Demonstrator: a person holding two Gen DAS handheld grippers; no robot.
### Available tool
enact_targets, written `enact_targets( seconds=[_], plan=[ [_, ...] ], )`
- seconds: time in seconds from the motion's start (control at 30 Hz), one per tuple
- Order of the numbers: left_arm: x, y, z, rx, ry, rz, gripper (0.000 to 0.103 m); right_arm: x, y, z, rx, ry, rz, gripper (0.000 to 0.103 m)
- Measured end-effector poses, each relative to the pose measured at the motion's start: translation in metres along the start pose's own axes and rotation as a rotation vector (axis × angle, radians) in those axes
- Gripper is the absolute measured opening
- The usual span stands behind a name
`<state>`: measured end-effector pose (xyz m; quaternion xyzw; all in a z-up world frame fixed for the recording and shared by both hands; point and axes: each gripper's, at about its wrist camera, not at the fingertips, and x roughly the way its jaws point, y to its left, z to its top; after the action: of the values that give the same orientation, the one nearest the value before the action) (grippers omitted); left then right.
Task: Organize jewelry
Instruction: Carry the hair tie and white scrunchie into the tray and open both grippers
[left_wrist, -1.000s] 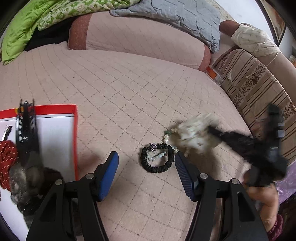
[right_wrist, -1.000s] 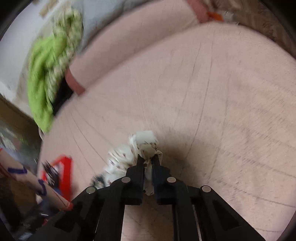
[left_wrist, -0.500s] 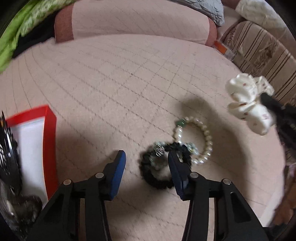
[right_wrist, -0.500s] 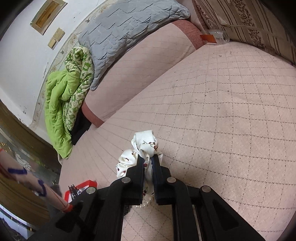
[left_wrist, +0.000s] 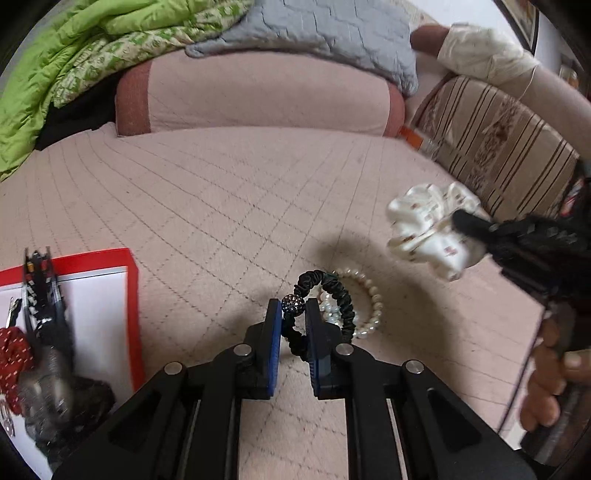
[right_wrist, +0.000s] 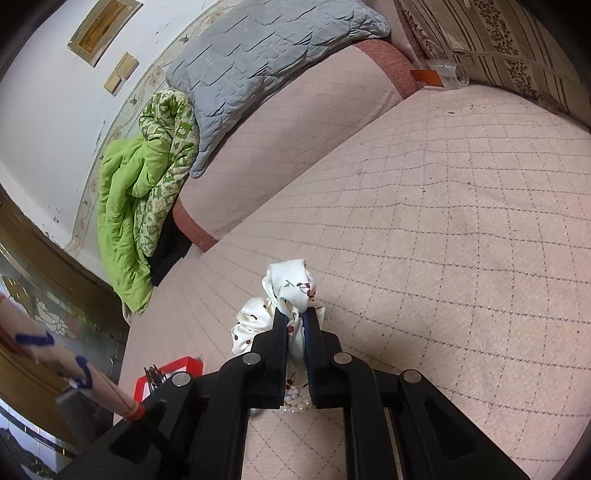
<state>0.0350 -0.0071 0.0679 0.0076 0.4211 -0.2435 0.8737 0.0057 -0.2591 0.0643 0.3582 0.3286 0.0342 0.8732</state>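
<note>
Black hair tie: the ruffled black fabric hair tie with a sparkly bead sits on the pink quilted sofa seat, its bead end pinched by the left gripper. Jaws nearly closed on it.
Pearl bracelet: the white pearl bead bracelet lies right under and beside the black tie, touching it, so it might get dragged along.
Scrunchie: the white floral fabric scrunchie hangs off the seat in the right gripper, jaws squeezed tight on the cloth.
Box: the red-rimmed white tray is off to the left, already holding a black comb-like clip and a red patterned scrunchie.
Step, I reckon: both hands loaded, so carry-to-tray time.
Next move: lift the tie straight up so it clears the pearls, then swing left over the tray.
</note>
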Motion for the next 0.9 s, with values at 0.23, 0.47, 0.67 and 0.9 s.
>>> enact_targets(
  seconds=[0.23, 0.47, 0.67, 0.9],
  plan=[
    [-0.040, 0.002, -0.013, -0.003, -0.078, 0.017, 0.012, 0.000, 0.018, -0.006, -0.064, 0.008, 0.030, 0.010],
    [-0.072, 0.023, -0.033, -0.024, -0.112, 0.055, 0.012, 0.002, 0.048, -0.024, -0.159, 0.024, 0.080, 0.010],
    [-0.107, 0.045, -0.055, -0.034, -0.150, 0.111, 0.012, -0.004, 0.084, -0.053, -0.256, 0.025, 0.141, 0.010],
    [-0.155, 0.089, -0.087, -0.091, -0.197, 0.189, 0.012, -0.017, 0.131, -0.107, -0.406, 0.032, 0.208, 0.010]
  ],
)
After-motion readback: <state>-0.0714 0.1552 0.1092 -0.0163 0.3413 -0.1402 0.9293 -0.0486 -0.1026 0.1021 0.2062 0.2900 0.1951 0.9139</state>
